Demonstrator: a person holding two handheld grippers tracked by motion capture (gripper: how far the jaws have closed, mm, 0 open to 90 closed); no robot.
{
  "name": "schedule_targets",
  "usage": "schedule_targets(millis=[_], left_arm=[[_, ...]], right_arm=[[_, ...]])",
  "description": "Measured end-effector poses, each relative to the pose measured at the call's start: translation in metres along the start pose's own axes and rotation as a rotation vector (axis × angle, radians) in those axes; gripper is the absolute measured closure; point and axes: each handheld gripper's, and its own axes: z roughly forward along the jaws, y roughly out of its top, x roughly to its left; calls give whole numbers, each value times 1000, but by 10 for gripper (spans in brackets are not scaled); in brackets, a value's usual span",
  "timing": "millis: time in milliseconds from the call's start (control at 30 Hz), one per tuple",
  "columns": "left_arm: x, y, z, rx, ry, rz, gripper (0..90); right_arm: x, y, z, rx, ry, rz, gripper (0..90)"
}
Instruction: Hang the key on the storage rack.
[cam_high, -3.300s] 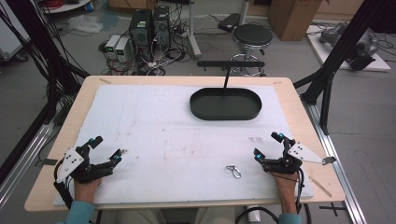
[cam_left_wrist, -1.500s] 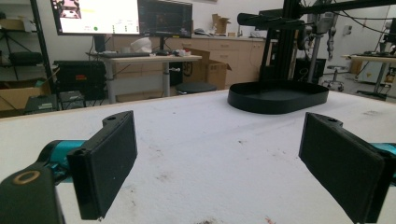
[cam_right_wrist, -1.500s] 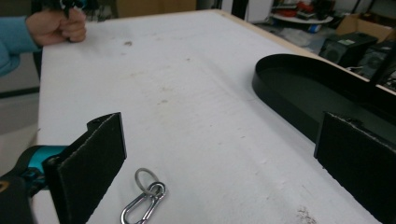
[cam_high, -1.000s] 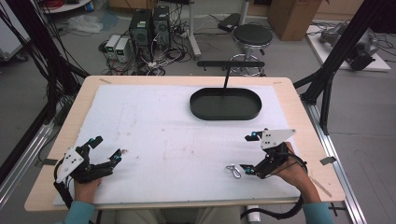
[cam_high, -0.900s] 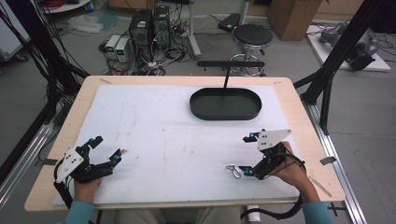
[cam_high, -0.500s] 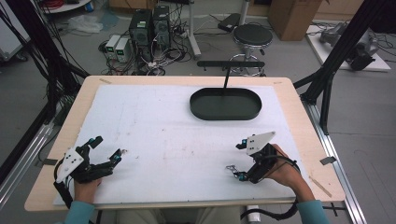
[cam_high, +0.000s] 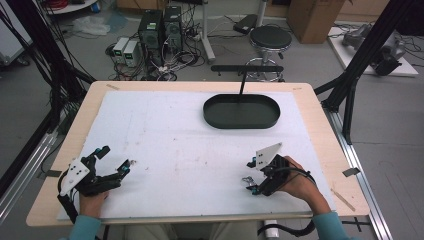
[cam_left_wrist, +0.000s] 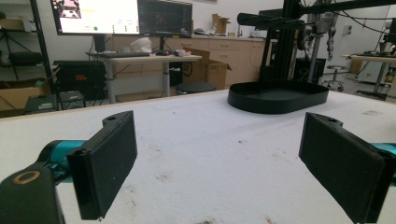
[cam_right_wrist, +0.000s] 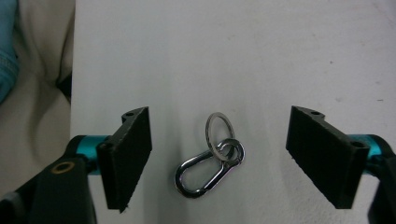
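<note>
Wooden bench (cam_high: 320, 125) covered by a white foam sheet (cam_high: 180, 135), scuffed and lightly stained. Black oval shallow tray (cam_high: 241, 111) sits toward the far edge of the sheet, right of centre; also seen low and wide in the left gripper view (cam_left_wrist: 278, 96). Small silver metal carabiner clip with two split key rings (cam_right_wrist: 211, 161) lies flat on the sheet near the near edge, right of centre; in the high view it is a tiny glint (cam_high: 247, 181) just at the jaw tips. Right gripper (cam_high: 253, 176), held in the person's right hand (cam_high: 300, 185), points down at the sheet, jaws spread wide with the clip on the sheet between them, touching neither pad; right gripper view (cam_right_wrist: 219, 158) shows clear white foam on both sides of the clip. Left gripper (cam_high: 116, 161) rests near the near left corner in the left hand (cam_high: 90, 200), jaws likewise spread apart, nothing between them (cam_left_wrist: 217, 163), aimed across the sheet toward the tray.
</note>
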Motion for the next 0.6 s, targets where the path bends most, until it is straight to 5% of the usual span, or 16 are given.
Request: schedule_targets(millis=[600], left_arm=[[0,0,0,0,1,-1,118]], right_arm=[[-1,1,9,125,19,-58,582]])
